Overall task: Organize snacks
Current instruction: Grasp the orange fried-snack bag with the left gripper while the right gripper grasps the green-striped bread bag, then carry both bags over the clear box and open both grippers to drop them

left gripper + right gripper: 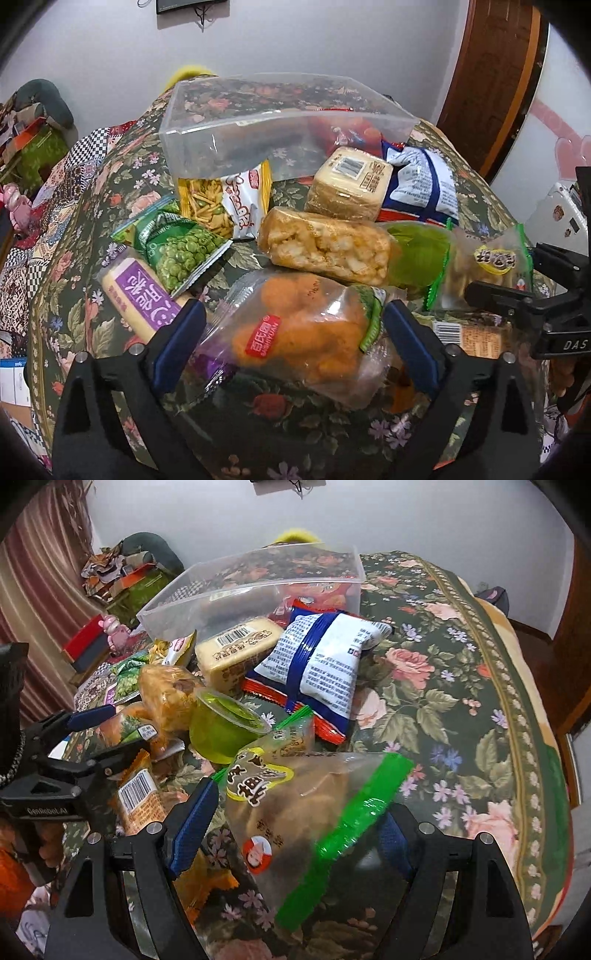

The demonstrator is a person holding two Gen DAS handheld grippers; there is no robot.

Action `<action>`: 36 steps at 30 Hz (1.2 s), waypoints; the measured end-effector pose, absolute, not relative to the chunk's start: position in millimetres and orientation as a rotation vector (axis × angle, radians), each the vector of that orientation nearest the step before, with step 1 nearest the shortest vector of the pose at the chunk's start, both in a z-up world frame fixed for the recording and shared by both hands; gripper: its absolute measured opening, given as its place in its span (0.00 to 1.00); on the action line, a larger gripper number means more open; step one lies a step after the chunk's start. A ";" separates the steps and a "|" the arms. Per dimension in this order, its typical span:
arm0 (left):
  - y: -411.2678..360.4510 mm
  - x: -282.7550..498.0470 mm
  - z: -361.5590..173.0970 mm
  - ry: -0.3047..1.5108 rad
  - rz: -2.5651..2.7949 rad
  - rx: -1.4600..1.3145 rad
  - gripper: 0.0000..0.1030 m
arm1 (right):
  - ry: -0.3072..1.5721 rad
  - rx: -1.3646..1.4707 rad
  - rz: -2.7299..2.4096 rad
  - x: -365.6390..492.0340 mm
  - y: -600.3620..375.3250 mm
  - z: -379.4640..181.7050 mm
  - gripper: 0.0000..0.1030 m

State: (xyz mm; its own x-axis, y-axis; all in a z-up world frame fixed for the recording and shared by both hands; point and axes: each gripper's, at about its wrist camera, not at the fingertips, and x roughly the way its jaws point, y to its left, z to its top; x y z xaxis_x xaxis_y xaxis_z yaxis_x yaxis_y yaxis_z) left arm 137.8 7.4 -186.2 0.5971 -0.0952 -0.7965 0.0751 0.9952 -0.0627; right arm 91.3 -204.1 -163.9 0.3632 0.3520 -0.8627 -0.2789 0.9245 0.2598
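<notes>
The left hand-held gripper [293, 334] stands spread around a clear packet of orange puffed snacks [295, 339] on the floral-clothed worktop [92, 206], its pads clear of the wrapper. Only the left view shows the green pea packet [177, 251] whole. In the right view, the right hand-held gripper [295, 819] straddles a clear green-edged snack bag [306, 805]; whether its pads press I cannot tell. The clear plastic bin [251, 587] sits behind the pile.

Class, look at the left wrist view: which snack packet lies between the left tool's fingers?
The clear packet of orange puffs with a red label; the other packets lie beyond the left tool.
</notes>
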 end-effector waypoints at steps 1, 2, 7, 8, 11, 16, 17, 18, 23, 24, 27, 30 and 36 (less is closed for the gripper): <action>7.4 138.6 -187.4 0.927 -0.100 -0.027 0.97 | 1.126 0.077 0.408 91.2 -203.3 -164.3 0.75; 6.1 138.7 -188.1 0.923 -0.100 -0.019 0.98 | 1.123 0.082 0.409 90.6 -202.5 -164.4 0.75; -1.2 139.6 -191.3 0.920 -0.118 0.023 0.97 | 1.127 0.102 0.431 90.7 -202.3 -164.3 0.53; -1.2 139.5 -191.1 0.921 -0.130 0.016 0.89 | 1.128 0.104 0.431 90.4 -203.0 -163.7 0.52; 0.0 137.8 -191.6 0.926 -0.163 -0.018 0.84 | 1.118 0.113 0.432 89.4 -205.6 -161.8 0.49; 1.3 131.3 -185.2 0.920 -0.200 -0.051 0.58 | 1.098 0.111 0.430 86.4 -207.3 -155.2 0.47; 1.9 129.5 -183.9 0.919 -0.194 -0.051 0.57 | 1.091 0.108 0.430 85.5 -207.6 -152.6 0.46; 2.4 128.1 -182.7 0.916 -0.187 -0.046 0.57 | 1.081 0.106 0.428 84.8 -208.1 -149.6 0.46; 6.5 118.7 -172.4 0.891 -0.175 -0.057 0.52 | 1.041 0.111 0.422 85.6 -211.0 -135.0 0.46; 7.6 116.1 -168.1 0.880 -0.169 -0.054 0.52 | 1.032 0.108 0.420 85.5 -211.5 -131.5 0.46; 12.8 111.3 -155.5 0.849 -0.163 -0.057 0.52 | 1.009 0.101 0.415 88.5 -212.5 -123.5 0.46; 18.0 107.8 -142.8 0.825 -0.157 -0.062 0.52 | 0.984 0.102 0.415 92.8 -213.5 -115.0 0.46; 28.9 108.2 -113.1 0.760 -0.145 -0.081 0.52 | 0.930 0.084 0.419 106.7 -207.6 -99.4 0.46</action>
State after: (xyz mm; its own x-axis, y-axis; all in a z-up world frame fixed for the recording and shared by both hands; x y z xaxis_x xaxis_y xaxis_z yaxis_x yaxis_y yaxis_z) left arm 108.2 28.9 -113.1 0.7154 -0.1597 -0.6802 0.1010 0.9869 -0.1254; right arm 106.7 -207.6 -99.4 0.5236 0.3851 -0.7600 -0.3138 0.9165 0.2482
